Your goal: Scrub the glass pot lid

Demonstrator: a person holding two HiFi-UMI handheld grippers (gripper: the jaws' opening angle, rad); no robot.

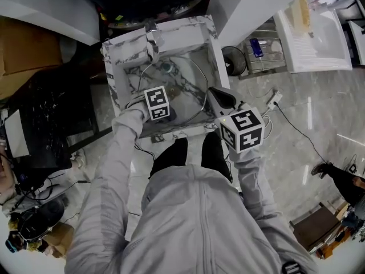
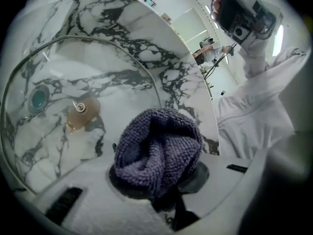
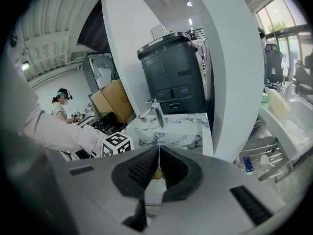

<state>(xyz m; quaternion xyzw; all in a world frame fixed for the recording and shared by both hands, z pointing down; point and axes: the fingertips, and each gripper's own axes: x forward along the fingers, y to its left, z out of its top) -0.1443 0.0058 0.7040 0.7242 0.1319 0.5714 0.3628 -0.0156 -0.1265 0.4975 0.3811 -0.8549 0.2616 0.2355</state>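
Dark purple terry cloth [image 2: 157,143] bulges from the left gripper [image 2: 156,179], whose jaws are clamped on its bunched lower end. Just behind the cloth lies the glass pot lid [image 2: 98,67], inside the marble sink [image 1: 178,29], where it fills most of the basin. Its metal rim curves from the basin's left side round to the cloth; whether cloth and glass touch cannot be told. An amber knob [image 2: 82,112] stands at the lid's centre, and the round drain [image 2: 38,98] shows through the glass to the knob's left. The right gripper [image 3: 157,168] hangs over the sink's front right corner, near the lid's right rim, pointing across the sink's top toward the faucet [image 3: 157,112] at the back edge. Its jaws are pressed together with only a thin slit between the pads; a small tan speck shows in that slit, too small to identify. Grey sleeves [image 1: 122,153] run to both grippers.
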